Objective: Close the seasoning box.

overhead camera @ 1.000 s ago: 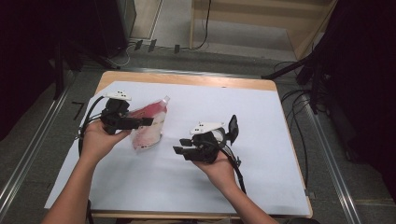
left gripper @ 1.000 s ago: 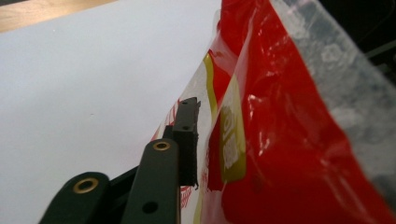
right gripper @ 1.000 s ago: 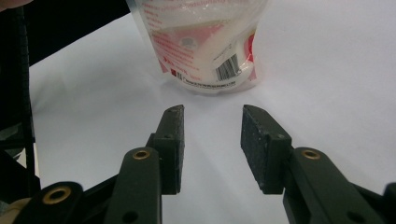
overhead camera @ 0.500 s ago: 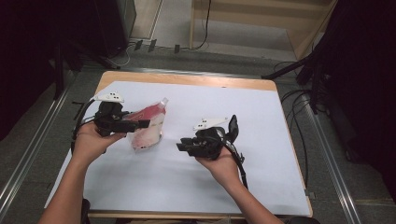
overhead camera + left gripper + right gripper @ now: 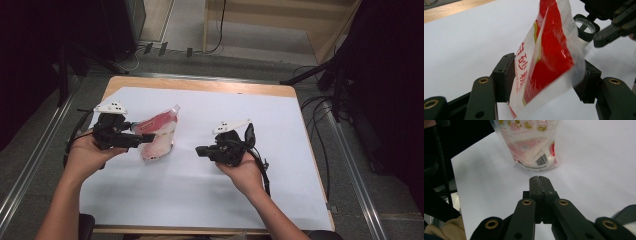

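A red and white pouch (image 5: 157, 135) with red lettering stands tilted on the white sheet (image 5: 280, 130), left of centre. My left gripper (image 5: 148, 138) comes at it from the left. Its jaws have just been opening. In the left gripper view the pouch (image 5: 549, 50) sits loosely between the spread pads (image 5: 507, 75), and my left gripper (image 5: 546, 80) is open. My right gripper (image 5: 200, 150) is off to the pouch's right, pointing at it, and has just closed. In the right gripper view my right gripper (image 5: 539, 180) is shut on nothing, a short way from the pouch's base (image 5: 534, 147).
The sheet covers most of a wooden table (image 5: 200, 84). Metal rails (image 5: 35, 165) run along the floor on both sides. Cables (image 5: 320, 105) lie at the right and a wooden frame (image 5: 280, 20) stands beyond the table. Bare sheet lies in front and to the right.
The right gripper's jaws have come together and that hand has risen a little. The left gripper's jaws have widened around the pouch, and the left hand has drawn slightly to the left.
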Motion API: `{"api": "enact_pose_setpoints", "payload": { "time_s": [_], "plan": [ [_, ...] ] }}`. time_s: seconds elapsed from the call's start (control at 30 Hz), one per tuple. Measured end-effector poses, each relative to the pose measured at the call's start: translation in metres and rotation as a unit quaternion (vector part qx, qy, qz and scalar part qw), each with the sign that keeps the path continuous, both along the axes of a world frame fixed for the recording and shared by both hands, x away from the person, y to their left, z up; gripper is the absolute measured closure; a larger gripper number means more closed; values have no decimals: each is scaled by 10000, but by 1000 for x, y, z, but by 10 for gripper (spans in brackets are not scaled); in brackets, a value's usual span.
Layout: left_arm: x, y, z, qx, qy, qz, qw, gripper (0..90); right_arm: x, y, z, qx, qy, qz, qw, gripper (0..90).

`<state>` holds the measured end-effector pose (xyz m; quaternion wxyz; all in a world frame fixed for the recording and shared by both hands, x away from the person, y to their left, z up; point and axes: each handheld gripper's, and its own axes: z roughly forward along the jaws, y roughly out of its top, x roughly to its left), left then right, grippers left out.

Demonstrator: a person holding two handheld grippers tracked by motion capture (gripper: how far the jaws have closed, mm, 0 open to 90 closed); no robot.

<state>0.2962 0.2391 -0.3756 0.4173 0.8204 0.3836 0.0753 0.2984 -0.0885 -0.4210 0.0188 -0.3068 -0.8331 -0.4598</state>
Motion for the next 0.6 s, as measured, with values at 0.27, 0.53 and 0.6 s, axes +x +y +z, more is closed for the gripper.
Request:
{"api": "enact_pose_setpoints", "payload": {
  "time_s": [0.27, 0.53, 0.6],
  "plan": [
    [-13, 11, -1, 320, -51, -147, 9994, 389, 2, -13, 19, -18, -77, -88, 9999, 877],
    [-19, 31, -7, 132, 60, 5, 9999, 385, 5, -27, 28, -111, -152, -97, 9998, 900],
    [-20, 37, -8, 37, 56, 39, 10000, 385, 6, -31, 31, -132, -188, -100, 9997, 900]
  ]
}}
